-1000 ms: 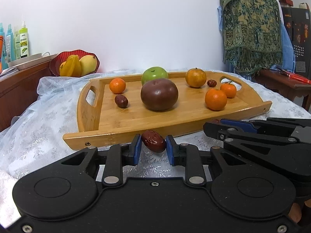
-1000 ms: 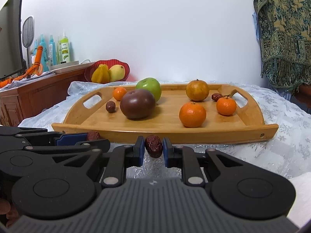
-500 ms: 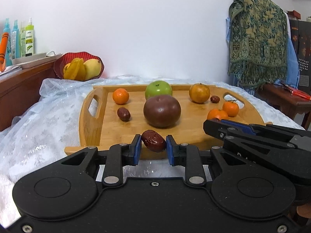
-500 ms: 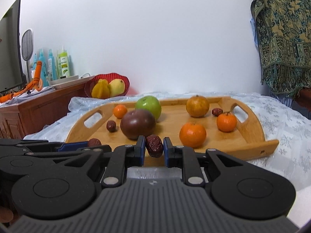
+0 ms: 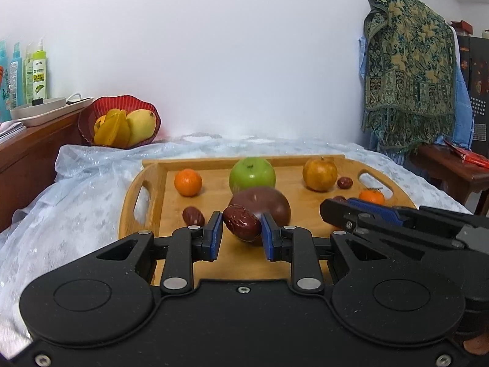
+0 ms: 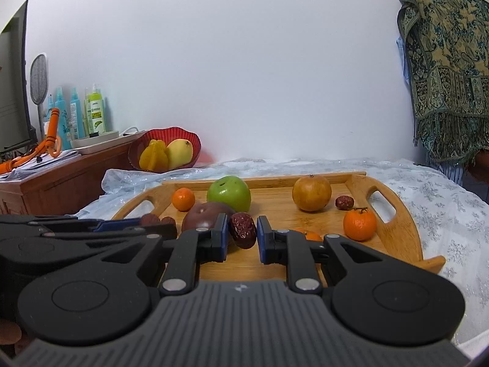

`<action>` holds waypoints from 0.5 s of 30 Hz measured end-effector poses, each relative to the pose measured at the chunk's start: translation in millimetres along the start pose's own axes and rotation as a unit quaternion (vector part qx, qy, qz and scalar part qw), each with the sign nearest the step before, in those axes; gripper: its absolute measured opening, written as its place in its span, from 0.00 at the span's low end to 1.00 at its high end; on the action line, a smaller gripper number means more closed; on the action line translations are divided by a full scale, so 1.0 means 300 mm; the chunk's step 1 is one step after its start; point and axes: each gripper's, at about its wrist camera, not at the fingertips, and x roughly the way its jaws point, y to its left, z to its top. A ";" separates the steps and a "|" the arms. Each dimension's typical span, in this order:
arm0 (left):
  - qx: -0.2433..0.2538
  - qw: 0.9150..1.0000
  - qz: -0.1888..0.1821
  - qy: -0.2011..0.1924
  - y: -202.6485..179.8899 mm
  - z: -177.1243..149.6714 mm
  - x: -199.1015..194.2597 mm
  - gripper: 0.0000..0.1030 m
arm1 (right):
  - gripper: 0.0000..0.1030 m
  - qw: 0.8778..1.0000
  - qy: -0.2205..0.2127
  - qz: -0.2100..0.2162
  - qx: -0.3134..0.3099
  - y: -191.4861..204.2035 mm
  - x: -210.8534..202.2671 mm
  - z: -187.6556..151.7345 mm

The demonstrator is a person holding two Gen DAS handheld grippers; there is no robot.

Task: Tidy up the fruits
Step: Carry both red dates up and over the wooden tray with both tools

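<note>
left wrist view: green-labelled bottle (image 5: 39,73), its writing too small to read.

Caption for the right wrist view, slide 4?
Right gripper shut on a red date above the wooden fruit tray.

Each fisheye camera sits behind its own hand-held gripper, facing forward and slightly downward along the fingers, close above the near edge of the wooden tray (image 5: 134,195) (image 6: 415,238). Both views share the tray, the red fruit bowl (image 5: 119,122) (image 6: 165,150) at 10 o'clock, and the patterned shawl (image 5: 406,70) (image 6: 449,70) at 2 o'clock.
</note>
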 end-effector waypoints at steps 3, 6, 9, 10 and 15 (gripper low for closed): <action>-0.005 1.000 0.000 0.001 0.003 0.027 0.030 0.24 | 0.24 1.000 -0.001 -0.004 0.007 -0.009 0.026 0.017; -0.008 1.000 0.000 0.001 0.004 0.054 0.065 0.24 | 0.24 1.000 -0.005 -0.011 0.010 -0.016 0.051 0.032; -0.018 1.000 -0.007 0.005 0.017 0.076 0.098 0.24 | 0.23 1.000 -0.004 -0.016 0.021 -0.029 0.080 0.051; -0.021 1.000 -0.009 0.006 0.022 0.084 0.110 0.24 | 0.23 1.000 -0.003 -0.017 0.024 -0.035 0.088 0.056; -0.022 1.000 0.006 0.004 0.055 0.119 0.156 0.24 | 0.23 0.999 0.003 -0.032 0.043 -0.070 0.133 0.085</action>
